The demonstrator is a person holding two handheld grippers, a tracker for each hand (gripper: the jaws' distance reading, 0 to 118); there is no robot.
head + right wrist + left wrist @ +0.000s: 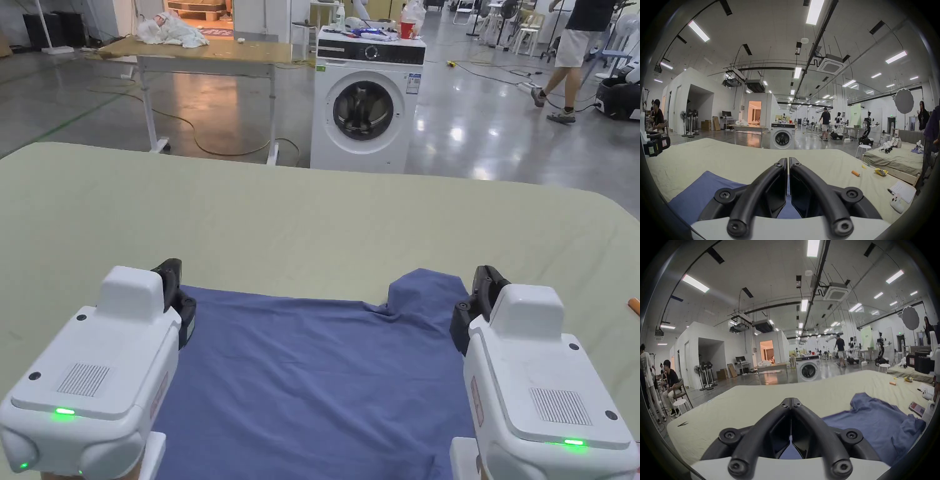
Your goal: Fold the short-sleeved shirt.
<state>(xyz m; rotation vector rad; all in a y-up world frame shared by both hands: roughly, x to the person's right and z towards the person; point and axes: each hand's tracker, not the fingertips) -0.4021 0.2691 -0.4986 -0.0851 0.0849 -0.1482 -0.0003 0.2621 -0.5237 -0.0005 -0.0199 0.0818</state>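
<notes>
Shirt (312,381), blue, lies spread on the bed (300,231), left tongs (178,294) and right tongs (478,300) at its far corners, both closed, grip on cloth unclear.

We note a bed (312,212) under a pale green sheet; blue shirt (312,387) flat at near centre, orange cylinder (855,173) far right.
</notes>
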